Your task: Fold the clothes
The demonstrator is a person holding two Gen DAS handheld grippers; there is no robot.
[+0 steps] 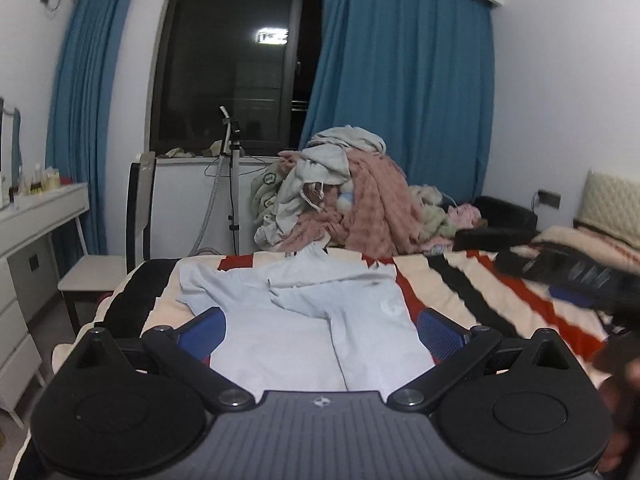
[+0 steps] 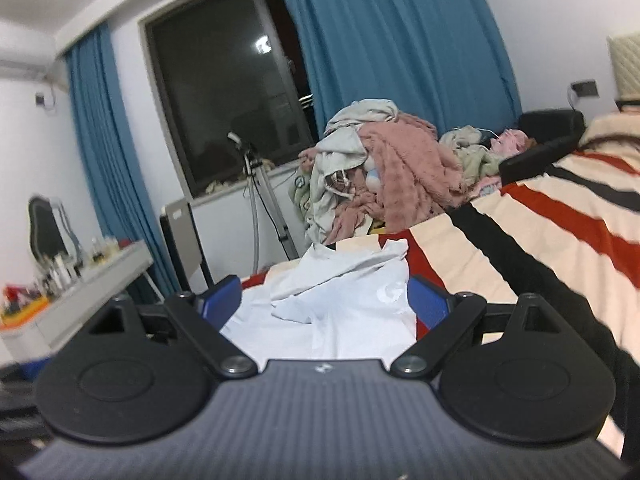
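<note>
Both my left hand-held gripper [image 1: 320, 330] and right hand-held gripper [image 2: 326, 298] hang released above the pale blue shirt [image 1: 304, 320] on the striped bed [image 1: 500, 292]; I'd pinch matching corners together before folding.

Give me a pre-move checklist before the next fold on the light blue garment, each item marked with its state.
1. Light blue garment lies on the striped blanket: ok.
2. Garment smooth: not ok, bunched near the middle.
3. Left gripper jaws apart, nothing pinched: ok.
4. Right gripper jaws apart, nothing pinched: ok.
5. Clothes pile apart from the garment: ok.
6. Garment's near hem: cannot tell, hidden by the grippers.
</note>
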